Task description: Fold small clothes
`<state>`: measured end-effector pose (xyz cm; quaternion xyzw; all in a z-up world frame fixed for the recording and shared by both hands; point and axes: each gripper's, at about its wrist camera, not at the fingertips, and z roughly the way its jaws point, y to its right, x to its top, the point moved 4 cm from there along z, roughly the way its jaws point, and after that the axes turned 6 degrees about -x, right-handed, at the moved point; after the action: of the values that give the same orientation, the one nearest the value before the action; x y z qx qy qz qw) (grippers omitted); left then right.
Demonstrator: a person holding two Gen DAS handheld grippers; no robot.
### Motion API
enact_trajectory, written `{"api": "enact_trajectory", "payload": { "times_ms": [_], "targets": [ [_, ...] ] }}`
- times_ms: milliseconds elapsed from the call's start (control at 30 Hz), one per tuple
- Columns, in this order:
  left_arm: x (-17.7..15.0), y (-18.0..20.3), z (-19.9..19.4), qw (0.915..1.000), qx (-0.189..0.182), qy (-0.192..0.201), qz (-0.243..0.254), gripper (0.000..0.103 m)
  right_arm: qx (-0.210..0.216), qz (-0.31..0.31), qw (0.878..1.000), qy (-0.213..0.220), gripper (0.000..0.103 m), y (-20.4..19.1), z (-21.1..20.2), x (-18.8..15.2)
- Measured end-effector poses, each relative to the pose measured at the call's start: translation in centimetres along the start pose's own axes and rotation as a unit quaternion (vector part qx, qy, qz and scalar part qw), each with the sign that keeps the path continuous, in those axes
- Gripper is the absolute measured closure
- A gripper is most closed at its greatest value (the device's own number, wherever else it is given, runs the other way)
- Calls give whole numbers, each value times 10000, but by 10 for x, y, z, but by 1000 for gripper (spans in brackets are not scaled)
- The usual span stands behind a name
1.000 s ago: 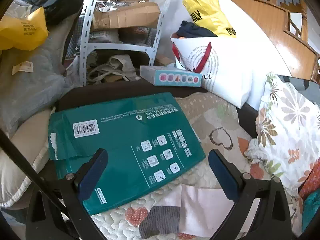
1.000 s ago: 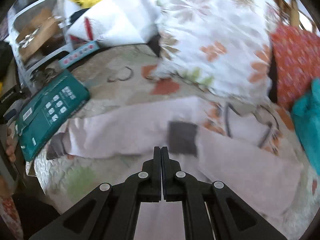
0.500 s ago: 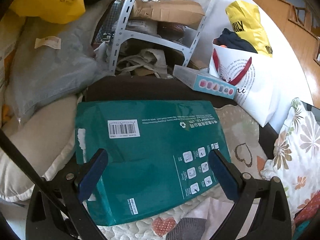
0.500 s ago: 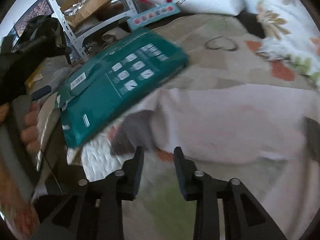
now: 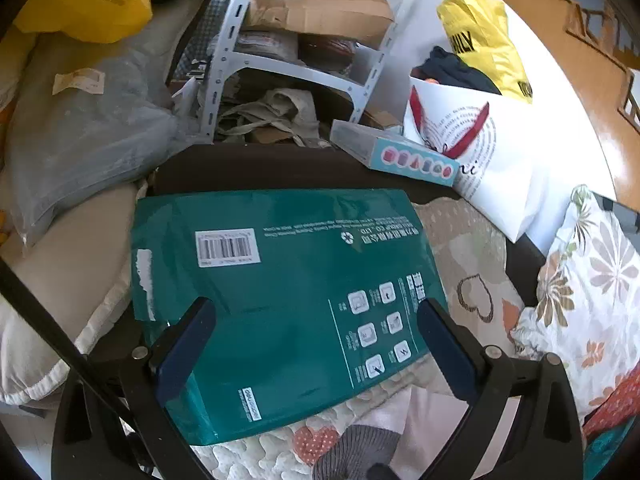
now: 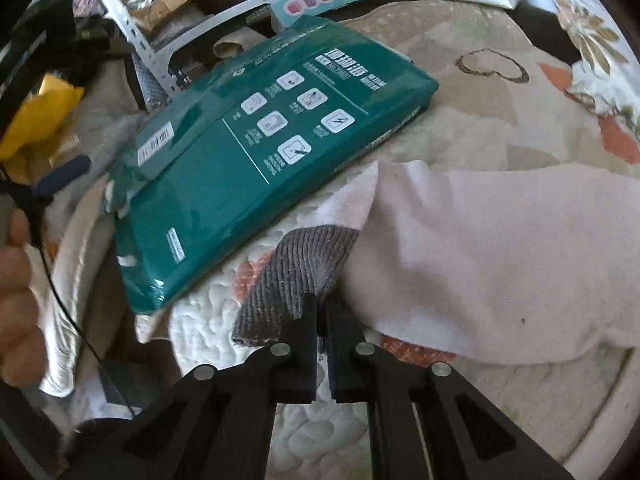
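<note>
A pale pink garment with a grey ribbed cuff lies on the quilted bed cover. My right gripper is shut on the grey cuff at its near edge. In the left wrist view the cuff and pink cloth show at the bottom edge. My left gripper is open and empty, held above a green packet, away from the garment.
The green packet lies left of the garment. A light blue box, a white paper bag and a metal shelf stand behind. A floral pillow is on the right. Grey and beige bedding is on the left.
My right gripper swung left from the middle of the garment to the grey cuff, opened on the way and has shut on the cuff. My left gripper shifted left and stayed open.
</note>
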<state>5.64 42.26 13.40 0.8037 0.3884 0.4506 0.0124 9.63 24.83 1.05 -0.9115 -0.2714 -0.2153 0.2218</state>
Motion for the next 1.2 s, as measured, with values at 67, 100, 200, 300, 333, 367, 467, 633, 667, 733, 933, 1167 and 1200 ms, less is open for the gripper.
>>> {"api": "enact_trajectory", "payload": {
  "times_ms": [67,100,200,300,333,367,467,633,667,733,933,1167,1200],
  "targets": [
    [-3,5,0,10000,1,8,84,3,-56,115,9999,32,99,8,-12,0],
    [-4,8,0,9999,1,11,133,3,-74,156,9998,57,99,13,-19,0],
    [-10,19,1,9996,-24,-30,285,3,-348,180,9991,172,99,37,-54,-1],
    [-16,30,0,9990,-78,-72,438,3,-788,242,9960,335,99,78,-104,-6],
    [-18,34,0,9988,-95,-77,484,3,-980,298,9940,387,99,94,-123,-9],
    [-21,41,-1,9983,-126,-81,561,3,-1203,388,9910,444,99,114,-144,-12],
    [-32,58,-4,9968,-205,-97,768,3,-1971,802,9755,551,99,188,-213,-29],
    [-59,105,-10,9899,-478,-171,1327,3,-3330,1700,9269,335,99,313,-299,-80],
    [-64,113,-11,9882,-528,-193,1423,3,-3655,1915,9108,124,99,342,-306,-97],
    [-79,134,-12,9831,-632,-264,1696,3,-4059,2185,8867,-362,98,383,-305,-120],
    [-114,175,-14,9705,-887,-518,2183,3,-4140,2929,8619,-3,92,415,-319,-162],
    [-134,198,-10,9631,-1055,-789,2349,3,-4031,2995,8635,478,58,407,-328,-167],
    [-136,200,-10,9615,-1064,-800,2403,3,-3964,3096,8627,523,57,412,-324,-168]
  ]
}}
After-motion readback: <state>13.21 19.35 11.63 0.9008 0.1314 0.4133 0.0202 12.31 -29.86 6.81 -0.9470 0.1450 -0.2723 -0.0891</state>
